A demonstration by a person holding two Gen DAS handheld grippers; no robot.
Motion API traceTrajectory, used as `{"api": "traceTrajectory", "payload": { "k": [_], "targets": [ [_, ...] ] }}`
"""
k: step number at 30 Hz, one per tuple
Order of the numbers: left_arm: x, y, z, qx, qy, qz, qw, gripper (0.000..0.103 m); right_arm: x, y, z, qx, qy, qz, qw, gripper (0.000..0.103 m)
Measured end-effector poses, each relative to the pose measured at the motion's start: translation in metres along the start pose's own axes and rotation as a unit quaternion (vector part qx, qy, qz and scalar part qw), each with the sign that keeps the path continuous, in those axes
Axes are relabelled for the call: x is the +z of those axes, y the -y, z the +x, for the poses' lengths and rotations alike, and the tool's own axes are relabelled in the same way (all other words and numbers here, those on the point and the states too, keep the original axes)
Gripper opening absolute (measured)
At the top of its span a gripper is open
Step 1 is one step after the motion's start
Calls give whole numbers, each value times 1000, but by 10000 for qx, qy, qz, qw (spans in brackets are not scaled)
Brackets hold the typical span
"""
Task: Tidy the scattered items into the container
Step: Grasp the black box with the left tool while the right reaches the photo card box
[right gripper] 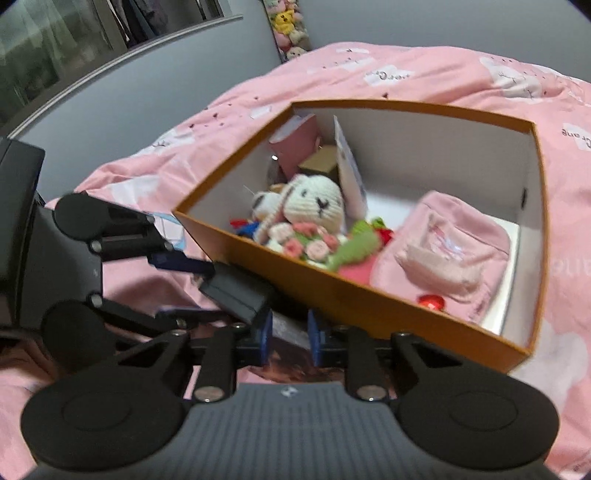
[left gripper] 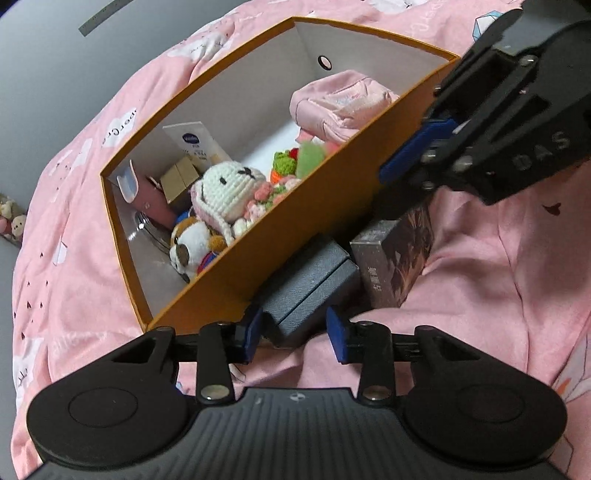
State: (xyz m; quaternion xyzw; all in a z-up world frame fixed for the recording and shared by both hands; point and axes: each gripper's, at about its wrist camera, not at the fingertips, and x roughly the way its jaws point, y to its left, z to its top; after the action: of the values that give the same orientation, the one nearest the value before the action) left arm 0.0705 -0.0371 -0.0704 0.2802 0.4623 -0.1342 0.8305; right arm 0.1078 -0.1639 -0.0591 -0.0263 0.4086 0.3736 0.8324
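An orange box (left gripper: 306, 218) with a white inside stands on the pink duvet and holds several toys, among them a white crochet rabbit (left gripper: 229, 192). Against its near wall lies a small dark grey case (left gripper: 306, 284). My left gripper (left gripper: 295, 334) has its blue pads on both sides of that case. Beside the case leans a dark picture box (left gripper: 395, 258). My right gripper (right gripper: 290, 341) is shut on the picture box (right gripper: 290, 328), whose upper edge sits between the pads. In the right wrist view the left gripper (right gripper: 207, 291) reaches in from the left with the grey case (right gripper: 236, 291).
Inside the orange box (right gripper: 369, 291) there are also a pink pouch (right gripper: 454, 251), crochet flowers (right gripper: 314, 247), a dog plush (left gripper: 192, 247) and small cartons (left gripper: 181, 177). The pink duvet (left gripper: 498, 295) spreads all around. A grey wall (right gripper: 166, 92) and a row of plush toys (right gripper: 288, 26) lie beyond.
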Motion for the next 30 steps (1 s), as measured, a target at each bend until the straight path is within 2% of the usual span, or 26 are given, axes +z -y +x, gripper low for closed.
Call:
{"api": "traceTrajectory", "payload": {
  "k": [5, 11, 15, 19, 22, 24, 27, 30],
  "targets": [
    [-7, 3, -2, -7, -52, -34, 10000, 43, 7, -10, 23, 81, -91, -16, 9999, 17],
    [-8, 6, -6, 45, 131, 107, 9998, 40, 6, -21, 40, 190, -239, -181, 9994, 14],
    [-5, 12, -7, 332, 200, 611, 9974, 41, 5, -25, 43, 186, -282, -279, 9990, 14],
    [-5, 21, -2, 370, 166, 1182, 9922, 44, 5, -25, 44, 204, -304, -270, 9990, 14],
    [-8, 30, 1, 547, 183, 1768, 9826, 55, 3, -26, 45, 230, -332, -283, 9988, 14],
    [-10, 36, 4, 589, 175, 2159, 9745, 56, 2, -28, 45, 245, -353, -311, 9986, 14],
    [-10, 40, 8, 529, 130, 2432, 9684, 56, 1, -30, 45, 276, -374, -334, 9984, 14],
    [-7, 41, 14, 440, 76, 2462, 9682, 55, 0, -30, 44, 282, -374, -342, 9983, 14]
  ]
}}
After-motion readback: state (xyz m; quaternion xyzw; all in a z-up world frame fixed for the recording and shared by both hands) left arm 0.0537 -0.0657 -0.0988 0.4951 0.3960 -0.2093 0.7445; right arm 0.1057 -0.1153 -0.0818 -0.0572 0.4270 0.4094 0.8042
